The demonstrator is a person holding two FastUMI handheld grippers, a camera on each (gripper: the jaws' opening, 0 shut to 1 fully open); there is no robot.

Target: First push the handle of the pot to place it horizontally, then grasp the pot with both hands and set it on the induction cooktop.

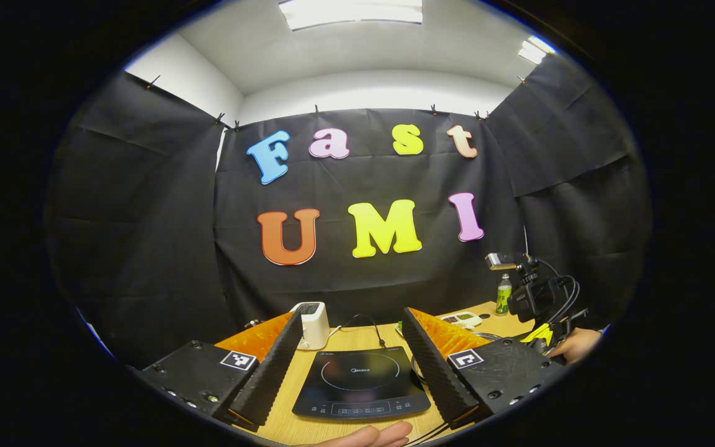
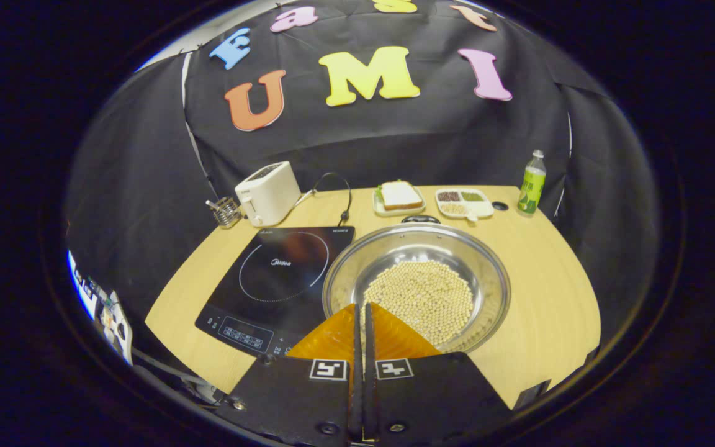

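A wide steel pot (image 2: 457,254) with pale beans in its bottom sits on the wooden table, right beside the black induction cooktop (image 2: 277,273). A small dark handle (image 2: 421,218) shows at its far rim. My right gripper (image 2: 362,305) is shut with nothing between its fingers, its tips over the pot's near rim. In the left gripper view my left gripper (image 1: 352,313) is open wide, and the cooktop (image 1: 360,379) lies on the table between its two fingers. The right gripper (image 1: 537,298) and the hand holding it (image 1: 575,344) show at the right there.
Along the back of the table stand a white toaster (image 2: 267,192), a wire holder (image 2: 226,212), a plate with a sandwich (image 2: 398,197), a divided tray (image 2: 463,202) and a green bottle (image 2: 532,174). A cord runs behind the cooktop. A hand (image 1: 373,434) shows at the near table edge.
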